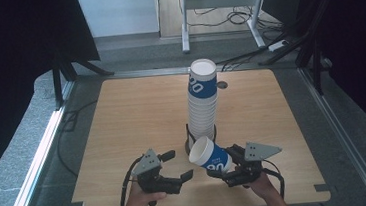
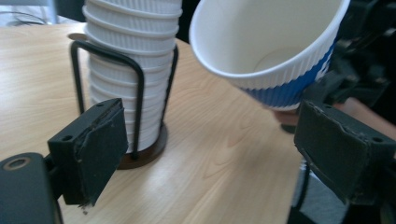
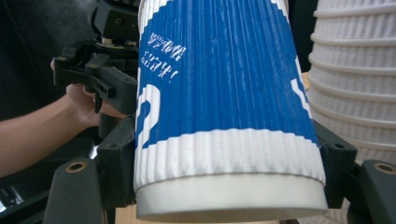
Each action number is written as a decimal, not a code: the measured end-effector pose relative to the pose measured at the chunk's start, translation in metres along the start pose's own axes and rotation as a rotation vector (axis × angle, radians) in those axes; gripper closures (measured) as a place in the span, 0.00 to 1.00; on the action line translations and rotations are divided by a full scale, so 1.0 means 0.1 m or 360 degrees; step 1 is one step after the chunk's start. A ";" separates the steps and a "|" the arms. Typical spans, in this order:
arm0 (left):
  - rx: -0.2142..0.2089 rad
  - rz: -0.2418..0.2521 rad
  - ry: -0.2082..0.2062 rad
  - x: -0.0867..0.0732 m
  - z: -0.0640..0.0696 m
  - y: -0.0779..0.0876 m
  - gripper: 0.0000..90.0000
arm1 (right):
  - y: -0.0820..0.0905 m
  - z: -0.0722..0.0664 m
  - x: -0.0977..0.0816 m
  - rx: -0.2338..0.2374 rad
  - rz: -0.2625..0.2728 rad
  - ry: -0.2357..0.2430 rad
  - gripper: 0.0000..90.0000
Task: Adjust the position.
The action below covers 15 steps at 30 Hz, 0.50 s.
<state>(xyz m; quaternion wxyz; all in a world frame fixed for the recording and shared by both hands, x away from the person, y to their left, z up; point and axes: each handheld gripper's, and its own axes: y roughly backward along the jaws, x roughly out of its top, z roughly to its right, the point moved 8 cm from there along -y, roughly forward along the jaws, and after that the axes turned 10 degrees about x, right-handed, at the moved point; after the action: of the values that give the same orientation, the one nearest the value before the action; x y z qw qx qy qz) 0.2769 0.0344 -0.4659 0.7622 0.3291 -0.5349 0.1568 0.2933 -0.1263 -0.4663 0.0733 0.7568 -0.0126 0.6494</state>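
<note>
Right tongs [image 1: 226, 173] clamp a single blue-and-white ribbed paper cup [image 1: 208, 155] near its base, pads pressed on both sides of the cup wall; the right gripper view shows the jaws tight against the ribbing on either side. The cup is held off the table [image 1: 122, 118], tilted, its open mouth turned up and toward the left, just in front of the cup stack. Left tongs [image 1: 183, 175] are partly open with nothing between the pads; in the left gripper view the two black pads [image 2: 100, 144] stand well apart with bare wood between them, and the held cup's mouth [image 2: 268, 42] hangs above and beyond the right-hand pad, not touching it as far as the angle lets me tell. A person's hand [image 1: 146, 196] holds the left tongs, and another hand [image 1: 262, 185] holds the right, both coming in from the near edge. Just behind the held cup stands a tall stack of cups [image 1: 202, 101], upright in a black wire holder [image 2: 135, 93] on a dark round base, near the middle of the table; the top cup shows the same blue print.
</note>
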 end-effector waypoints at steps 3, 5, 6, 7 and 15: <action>-0.0064 0.0019 0.0043 0.02 0.03 0.00 0.11 | -0.04 -0.02 -0.03 0.0033 0.0009 -0.0013 0.30; -0.0118 0.0035 0.0077 0.04 0.06 0.00 0.11 | -0.08 -0.04 -0.05 0.0039 -0.0003 -0.0007 0.30; -0.0147 0.0037 0.0089 0.04 0.08 -0.01 0.10 | -0.10 -0.05 -0.06 0.0052 -0.0007 -0.0004 0.30; -0.0168 0.0037 0.0101 0.04 0.09 -0.01 0.10 | -0.12 -0.06 -0.07 0.0054 -0.0009 0.0001 0.30; -0.0299 0.0044 0.0189 0.07 0.14 -0.07 0.07 | -0.24 -0.13 -0.12 0.0137 0.0034 -0.0009 0.30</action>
<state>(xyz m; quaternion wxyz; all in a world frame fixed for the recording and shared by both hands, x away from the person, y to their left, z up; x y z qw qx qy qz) 0.2736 0.0192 -0.4594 0.8178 0.2390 -0.5057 0.1356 0.2812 -0.1014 -0.4790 0.0337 0.7608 0.0070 0.6480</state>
